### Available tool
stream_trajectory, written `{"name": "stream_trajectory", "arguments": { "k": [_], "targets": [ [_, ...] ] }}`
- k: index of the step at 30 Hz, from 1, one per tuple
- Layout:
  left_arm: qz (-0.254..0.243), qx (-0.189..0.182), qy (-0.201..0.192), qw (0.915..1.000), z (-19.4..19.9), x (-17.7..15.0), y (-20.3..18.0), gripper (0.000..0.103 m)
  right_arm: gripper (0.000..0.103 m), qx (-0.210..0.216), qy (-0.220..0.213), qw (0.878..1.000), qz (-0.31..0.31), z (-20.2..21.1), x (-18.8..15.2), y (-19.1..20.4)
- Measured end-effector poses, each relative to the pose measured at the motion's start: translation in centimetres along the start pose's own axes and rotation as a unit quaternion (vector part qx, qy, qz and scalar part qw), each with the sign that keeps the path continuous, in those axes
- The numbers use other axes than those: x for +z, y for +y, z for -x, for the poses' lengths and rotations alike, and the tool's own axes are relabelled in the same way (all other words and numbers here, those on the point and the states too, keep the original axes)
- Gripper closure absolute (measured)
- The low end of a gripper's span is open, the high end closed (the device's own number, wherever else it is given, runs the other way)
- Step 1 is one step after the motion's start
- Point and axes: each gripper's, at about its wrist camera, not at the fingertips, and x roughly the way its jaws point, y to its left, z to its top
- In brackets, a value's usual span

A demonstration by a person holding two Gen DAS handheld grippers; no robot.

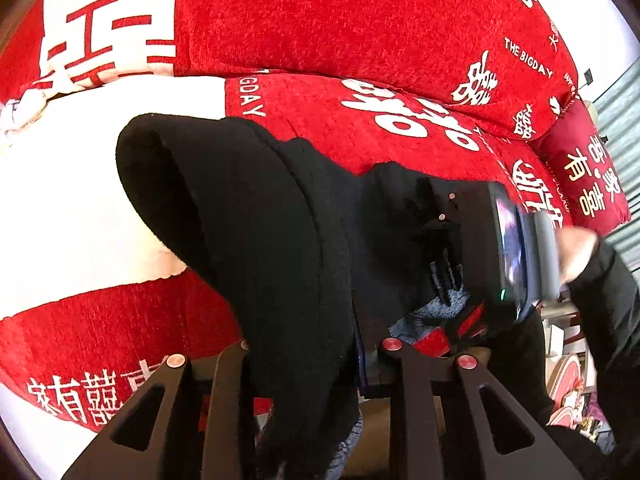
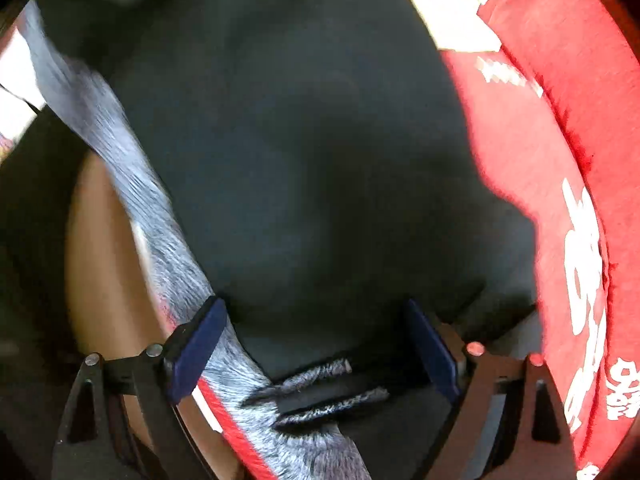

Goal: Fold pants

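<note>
Nearest us in the left wrist view, the left gripper (image 1: 304, 364) has its jaws drawn narrow on a thick fold of the black pants (image 1: 256, 216), which run up from the pads and drape away over the red and white bedding (image 1: 360, 20), so we read that tong as clamped on the cloth. To the right in that view we see the right gripper (image 1: 516, 240) from outside, held by a person's hand (image 1: 576, 252) in a dark sleeve (image 1: 604, 304), pointing down onto the same garment. In the right wrist view its blue pads (image 2: 196, 344) stand wide apart, with dark cloth lying under and between them but neither pad pressing on it, so we judge this tong open and holding nothing. A grey waistband with a red stripe (image 2: 120, 152) crosses the left of that view and runs past the left pad, and two grey cord ends (image 2: 320, 388) lie near the camera between the pads. We judge the pants soft, limp and fairly thick, light enough for one tong to lift, yet inclined to sag and bunch wherever they hang unsupported. They look fuzzy rather than slick, so a firm pinch should hold. The waistband seems the firmest place to take hold, since its doubled edge will not slide apart as a single layer might, and we would keep the cords clear of the pads
</note>
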Motion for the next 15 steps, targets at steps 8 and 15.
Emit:
{"name": "stream_trajectory", "arguments": {
  "k": [8,15],
  "targets": [
    [-0.024,0.001,-0.003,0.9997,1.7,1.8,-5.0,0.078,0.005,-0.046,-0.125,0.984,-0.122,9.0,-6.9,-2.8],
    [-0.083,-0.014,0.002,0.9964,0.4,5.0,-15.0,0.078,0.005,-0.131,-0.142,0.938,-0.288,12.7,-17.7,-4.0]
  ]
}}
